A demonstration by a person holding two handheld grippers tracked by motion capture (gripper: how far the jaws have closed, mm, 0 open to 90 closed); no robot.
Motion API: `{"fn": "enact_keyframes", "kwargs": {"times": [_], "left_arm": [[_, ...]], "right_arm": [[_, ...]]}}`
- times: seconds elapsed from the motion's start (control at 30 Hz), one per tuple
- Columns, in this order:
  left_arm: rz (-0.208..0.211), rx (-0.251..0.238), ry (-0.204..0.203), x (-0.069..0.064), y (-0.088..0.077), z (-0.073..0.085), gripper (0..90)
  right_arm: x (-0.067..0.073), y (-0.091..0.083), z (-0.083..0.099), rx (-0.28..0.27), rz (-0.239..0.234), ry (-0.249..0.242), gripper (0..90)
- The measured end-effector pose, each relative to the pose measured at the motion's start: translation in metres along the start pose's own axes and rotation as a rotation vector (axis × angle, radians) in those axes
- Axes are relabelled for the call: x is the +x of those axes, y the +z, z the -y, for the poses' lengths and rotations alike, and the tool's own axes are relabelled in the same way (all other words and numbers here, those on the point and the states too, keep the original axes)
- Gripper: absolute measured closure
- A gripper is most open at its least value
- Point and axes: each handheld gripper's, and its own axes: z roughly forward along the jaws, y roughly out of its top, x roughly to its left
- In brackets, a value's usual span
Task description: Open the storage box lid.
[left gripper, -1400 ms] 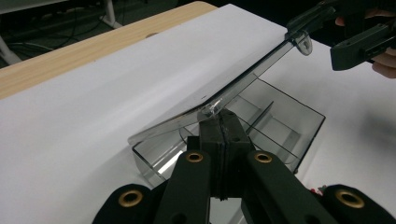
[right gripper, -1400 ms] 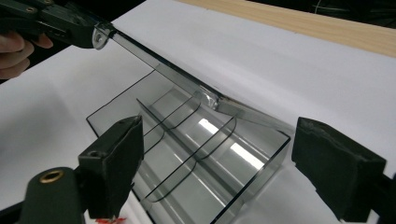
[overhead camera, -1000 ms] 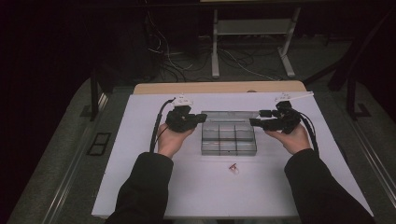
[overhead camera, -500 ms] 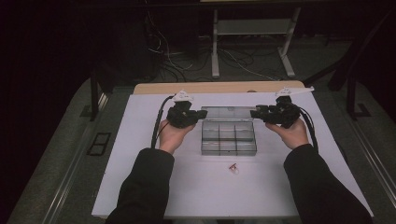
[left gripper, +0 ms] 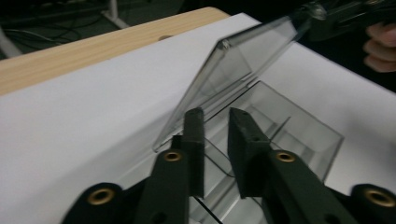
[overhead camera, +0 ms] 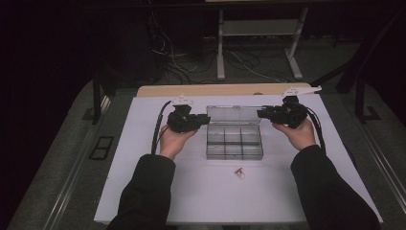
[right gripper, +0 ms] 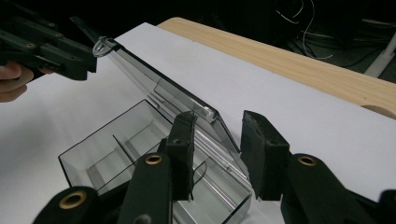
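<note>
Jaws of left gripper [overhead camera: 203, 120] just opened, slightly apart, astride box [overhead camera: 234, 143] left end wall; right gripper [overhead camera: 262, 114] jaws just narrowed, apart, astride lid [overhead camera: 233, 115] corner, pads not seen pressing. Clear compartment box set mid-worktop [overhead camera: 143, 191], lid raised, tilted back. Small red-and-white item [overhead camera: 239, 172] lying near box front.

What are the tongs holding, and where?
The raised clear plastic lid of the compartment box sits between both tongs at its top corners. The left tongs were just opening, the right tongs just closing. A firm pinch cannot be told.
</note>
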Motion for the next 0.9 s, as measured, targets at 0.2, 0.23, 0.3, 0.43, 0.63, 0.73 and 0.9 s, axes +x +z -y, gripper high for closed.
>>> {"fn": "enact_keyframes", "kwargs": {"times": [0.2,0.23,0.3,0.43,0.63,0.73,0.9], "left_arm": [[-0.016,-0.036,-0.016,0.005,-0.007,-0.002,60.4],[-0.015,-0.044,-0.019,0.005,-0.008,-0.003,60.0],[-0.021,-0.047,-0.02,0.004,-0.007,-0.006,58.1],[-0.047,-0.043,-0.012,0.004,0.0,-0.014,54.3],[-0.033,-0.042,-0.019,0.012,0.013,-0.017,53.3],[-0.028,-0.058,-0.021,0.014,0.018,-0.016,55.1],[-0.025,-0.09,-0.022,0.016,0.022,-0.015,60.9]], "right_arm": [[-0.002,0.001,-0.002,0.006,-0.005,-0.005,65.5],[-0.002,0.001,-0.002,0.005,-0.006,-0.005,65.7],[-0.003,0.001,-0.003,0.005,-0.005,0.0,66.0],[-0.005,0.003,-0.004,0.0,-0.007,0.006,66.8],[-0.006,0.004,-0.004,-0.01,-0.009,0.009,67.3],[-0.008,0.005,-0.005,-0.012,-0.009,0.013,67.8],[-0.01,0.006,-0.005,-0.012,-0.012,0.01,68.8]]}}
